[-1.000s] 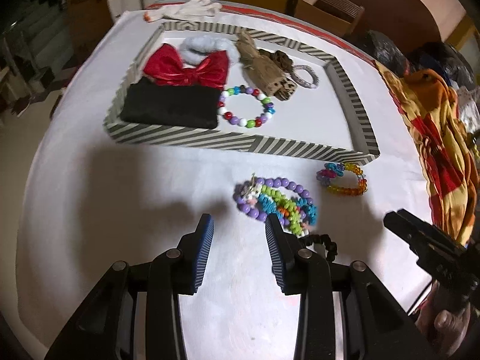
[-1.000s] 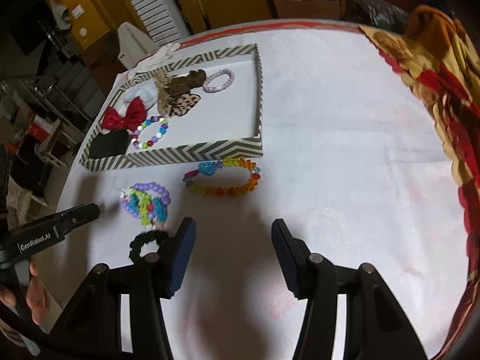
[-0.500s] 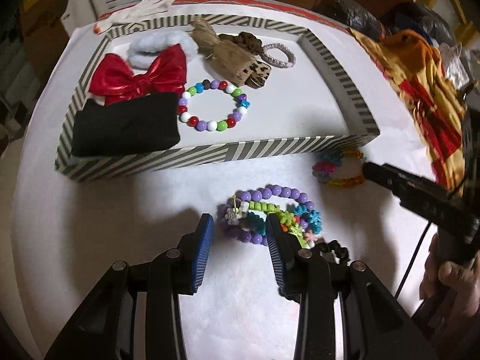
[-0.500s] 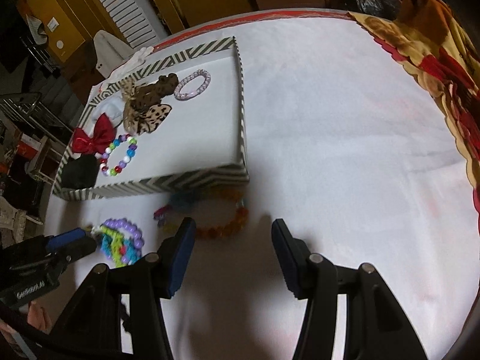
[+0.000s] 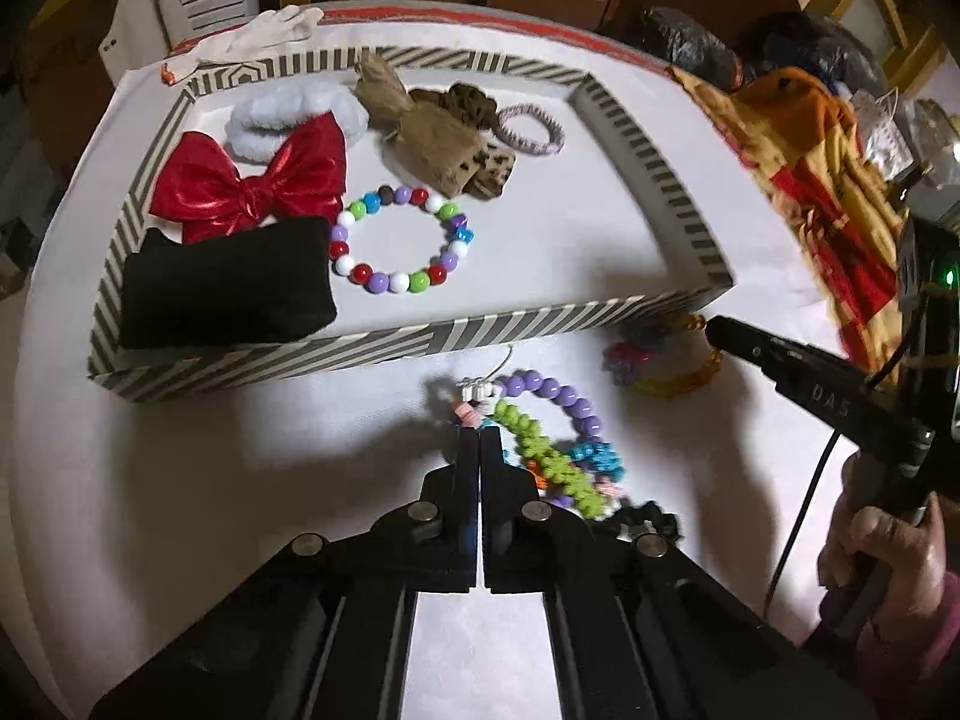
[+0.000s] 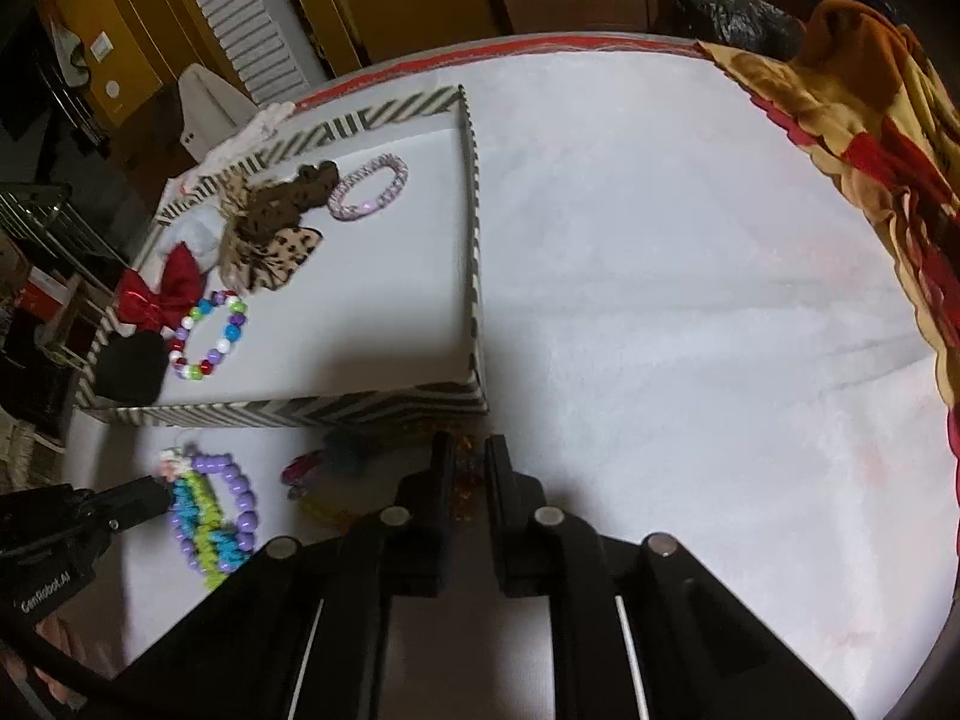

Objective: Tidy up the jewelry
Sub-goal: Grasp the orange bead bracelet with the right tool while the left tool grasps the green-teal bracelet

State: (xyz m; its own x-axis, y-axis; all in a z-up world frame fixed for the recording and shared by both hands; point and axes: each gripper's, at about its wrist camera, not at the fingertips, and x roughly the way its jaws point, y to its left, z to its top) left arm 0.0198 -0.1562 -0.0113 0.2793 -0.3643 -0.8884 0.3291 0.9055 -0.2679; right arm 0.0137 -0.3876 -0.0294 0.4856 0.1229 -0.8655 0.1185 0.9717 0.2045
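White cloth covers the round table (image 6: 660,300), with a chair and yellow cupboards in shadow along the top of both frames. We hold a gripper in each hand, both pointed steeply down at the loose jewelry lying below the striped tray (image 5: 420,348), which fills the upper left of each view. Our left gripper (image 5: 480,438) has its jaws pressed together at the left end of the tangled bracelet bundle (image 5: 552,438), right by its white charm; whether a strand is pinched between the pads we cannot tell, since the jaws hide it. The bundle stretches from those tips toward the lower right of the left wrist frame. Our right gripper (image 6: 465,462) is nearly closed, and dark amber beads show in the narrow gap, so we judge it has caught the orange-and-yellow bracelet (image 5: 678,360) lying just below the tray's near right corner. That bracelet's pink end trails left of the right jaws. What matters for the coming move is that the tray wall stands directly above both grippers in frame, very close, so each piece must rise over the rim before travelling up-frame onto the bare white floor right of the beaded bracelet (image 5: 396,240).
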